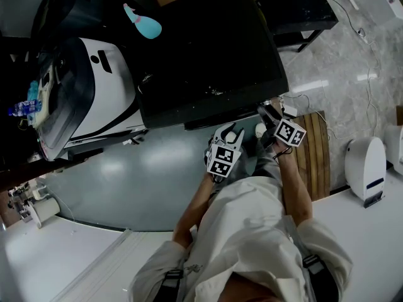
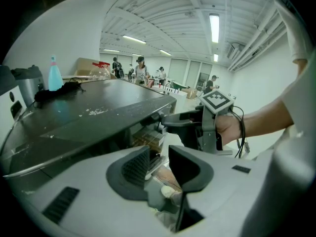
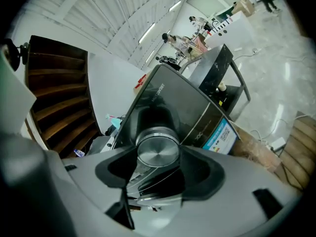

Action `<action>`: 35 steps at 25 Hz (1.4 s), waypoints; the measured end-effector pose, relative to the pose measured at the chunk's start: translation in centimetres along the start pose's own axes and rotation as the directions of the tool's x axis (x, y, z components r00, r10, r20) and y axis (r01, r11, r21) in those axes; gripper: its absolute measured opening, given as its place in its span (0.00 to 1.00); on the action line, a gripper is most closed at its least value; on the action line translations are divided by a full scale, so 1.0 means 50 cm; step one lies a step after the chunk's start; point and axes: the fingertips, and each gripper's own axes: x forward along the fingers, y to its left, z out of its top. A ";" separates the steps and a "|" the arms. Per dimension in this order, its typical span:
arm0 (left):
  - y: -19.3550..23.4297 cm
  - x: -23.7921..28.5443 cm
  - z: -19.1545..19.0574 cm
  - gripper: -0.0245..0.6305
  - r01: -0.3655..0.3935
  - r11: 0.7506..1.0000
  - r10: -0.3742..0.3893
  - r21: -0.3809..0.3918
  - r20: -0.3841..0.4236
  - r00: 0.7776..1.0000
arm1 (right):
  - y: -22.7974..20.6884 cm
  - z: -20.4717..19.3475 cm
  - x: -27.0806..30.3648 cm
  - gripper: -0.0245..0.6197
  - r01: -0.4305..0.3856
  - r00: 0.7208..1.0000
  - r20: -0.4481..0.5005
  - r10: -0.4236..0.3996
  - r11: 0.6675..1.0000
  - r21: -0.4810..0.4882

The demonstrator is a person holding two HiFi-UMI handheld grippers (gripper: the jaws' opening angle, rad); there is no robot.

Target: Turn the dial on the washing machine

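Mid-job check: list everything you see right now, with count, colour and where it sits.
washing machine: one, black, centre, in front of the person
dial: one, silver, on the machine's front panel
sticker: one, blue, on the panel right of the dial
bottle: one, teal, at the machine's far left corner
appliance: one, white, left of the machine
slatted board: one, brown wood, on the floor at right
left gripper: one, grey, jaws apart, empty
right gripper: one, grey, clamped on the dial
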 end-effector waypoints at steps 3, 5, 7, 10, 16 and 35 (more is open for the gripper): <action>0.000 0.001 -0.001 0.23 -0.001 1.000 0.001 -0.003 -0.002 1.000 | -0.001 0.001 0.001 0.46 -0.012 1.000 0.008 0.012 1.000 0.022; 0.000 0.002 0.000 0.23 -0.003 1.000 0.003 -0.003 -0.002 1.000 | -0.001 0.001 0.001 0.46 -0.020 1.000 0.012 0.020 0.999 0.037; 0.000 0.003 0.000 0.23 -0.003 1.000 0.003 -0.002 -0.002 1.000 | 0.000 0.002 0.001 0.46 -0.029 0.999 0.019 0.028 0.998 0.060; -0.001 0.004 -0.003 0.23 -0.002 1.000 0.002 -0.005 -0.006 1.000 | 0.000 0.002 0.000 0.46 -0.040 0.999 0.032 0.037 0.995 0.093; 0.002 0.005 -0.005 0.23 -0.004 1.000 0.004 -0.009 -0.008 1.000 | -0.003 0.001 0.001 0.46 -0.062 0.997 0.051 0.055 0.987 0.146; 0.002 0.003 -0.004 0.23 0.000 1.000 0.000 -0.008 -0.009 1.000 | -0.004 0.004 -0.002 0.46 -0.111 0.991 0.107 0.085 0.958 0.266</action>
